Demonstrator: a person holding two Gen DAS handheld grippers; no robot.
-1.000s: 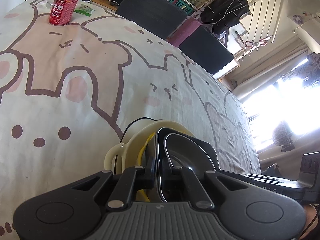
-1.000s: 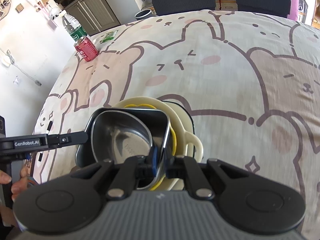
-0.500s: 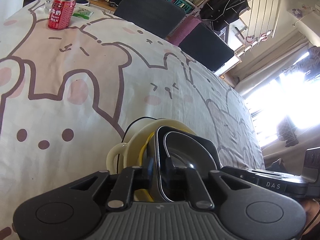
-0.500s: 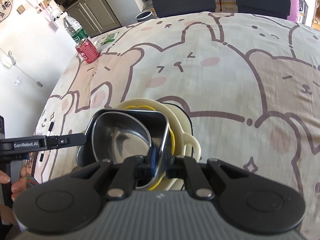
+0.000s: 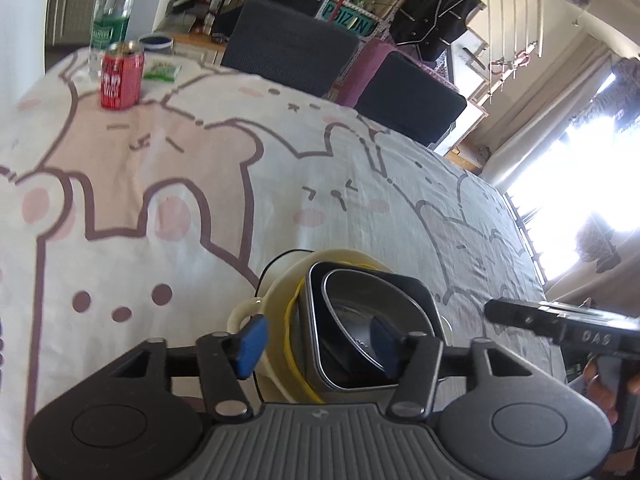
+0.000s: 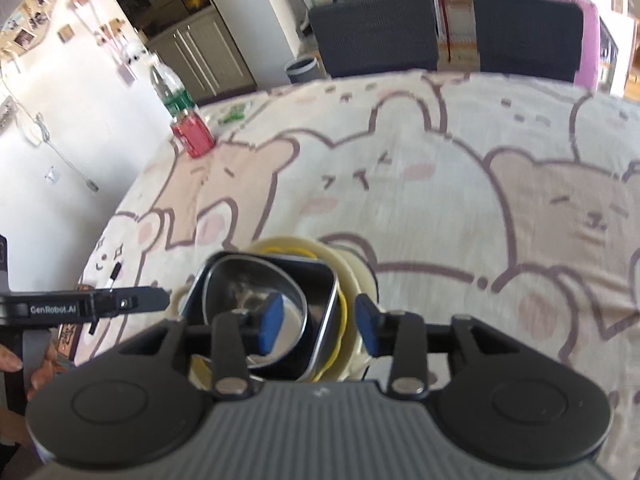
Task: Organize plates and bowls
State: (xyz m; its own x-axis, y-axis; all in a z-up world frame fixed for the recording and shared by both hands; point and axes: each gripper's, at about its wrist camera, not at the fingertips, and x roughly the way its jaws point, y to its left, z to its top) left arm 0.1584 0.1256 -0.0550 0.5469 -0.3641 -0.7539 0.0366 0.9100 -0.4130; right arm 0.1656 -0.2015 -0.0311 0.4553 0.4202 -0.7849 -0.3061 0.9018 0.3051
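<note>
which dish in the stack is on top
The square black-walled dish with a shiny steel inside tops the stack; the round cream handled bowl sits beneath it, rim showing around it.

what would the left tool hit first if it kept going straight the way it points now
Most likely the rim of the black square dish stacked in the cream bowl; the open left tool straddles that edge, its jaws having just been opening. Depth is unclear.

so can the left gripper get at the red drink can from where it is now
Probably yes, with a long reach. The left gripper has just been opening and grips nothing; the red drink can stands far across the bear-print tablecloth with bare cloth between, the stacked square steel dish just below the fingers.
</note>
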